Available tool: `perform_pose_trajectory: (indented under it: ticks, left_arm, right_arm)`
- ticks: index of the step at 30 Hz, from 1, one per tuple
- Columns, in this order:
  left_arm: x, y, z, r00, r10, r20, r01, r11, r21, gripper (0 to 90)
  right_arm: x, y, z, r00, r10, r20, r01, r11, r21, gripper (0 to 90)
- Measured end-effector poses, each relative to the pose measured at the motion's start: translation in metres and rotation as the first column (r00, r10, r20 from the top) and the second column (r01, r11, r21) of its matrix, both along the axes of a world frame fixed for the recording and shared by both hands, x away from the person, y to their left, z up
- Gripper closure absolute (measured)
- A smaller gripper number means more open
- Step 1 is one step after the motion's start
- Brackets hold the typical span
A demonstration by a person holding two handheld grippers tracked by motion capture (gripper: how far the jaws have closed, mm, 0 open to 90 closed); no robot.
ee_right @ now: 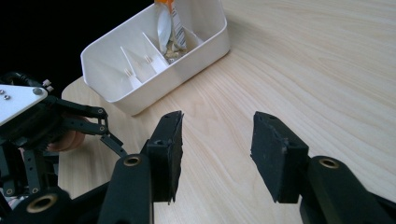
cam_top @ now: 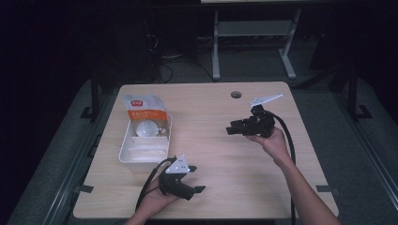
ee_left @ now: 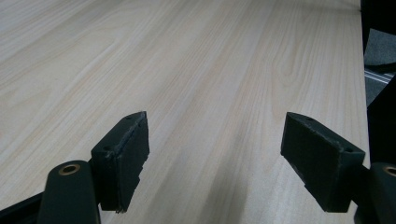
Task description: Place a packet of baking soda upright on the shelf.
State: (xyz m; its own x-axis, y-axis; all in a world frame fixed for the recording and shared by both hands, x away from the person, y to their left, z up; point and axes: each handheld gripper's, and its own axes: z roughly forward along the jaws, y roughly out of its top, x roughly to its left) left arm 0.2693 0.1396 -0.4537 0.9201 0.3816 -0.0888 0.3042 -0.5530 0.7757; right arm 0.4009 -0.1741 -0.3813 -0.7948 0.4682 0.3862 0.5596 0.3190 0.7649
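Lying on the pale wooden bench, a white divided tray is seen ahead and to the left of the left tongs, and well apart from the right tongs, off to their left in the high view. An orange-and-white packet is propped at the tray's far end, with a round white thing below it; a small red label and lines of print are carried on the packet, but the writing is too small to be read. In the right gripper view the tray is shown beyond the right tongs, whose jaws are parted with nothing but bare bench between them. The left tongs are likewise held spread wide over bare wood, nothing being gripped. A round hole is set in the bench beyond the right tongs.
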Motion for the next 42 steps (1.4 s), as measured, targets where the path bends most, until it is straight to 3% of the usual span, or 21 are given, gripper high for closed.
perform_pose_trajectory:
  ticks: [8,13,42]
  left_arm:
    - [0.000,0.000,0.000,1.0000,0.001,0.000,-0.001,1.0000,0.000,23.1]
    - [0.000,0.000,0.000,1.0000,-0.001,-0.003,0.001,1.0000,0.003,23.1]
    - [0.001,0.001,0.000,0.9999,0.010,-0.004,-0.010,0.9999,-0.002,23.1]
  right_arm:
    - [-0.006,-0.012,-0.005,0.9998,-0.017,-0.014,0.017,0.9998,0.004,50.8]
    - [-0.011,-0.019,-0.005,0.9996,-0.023,-0.018,0.024,0.9992,0.031,50.4]
    - [-0.041,-0.063,-0.022,0.9948,-0.090,-0.047,0.091,0.9954,0.027,49.6]
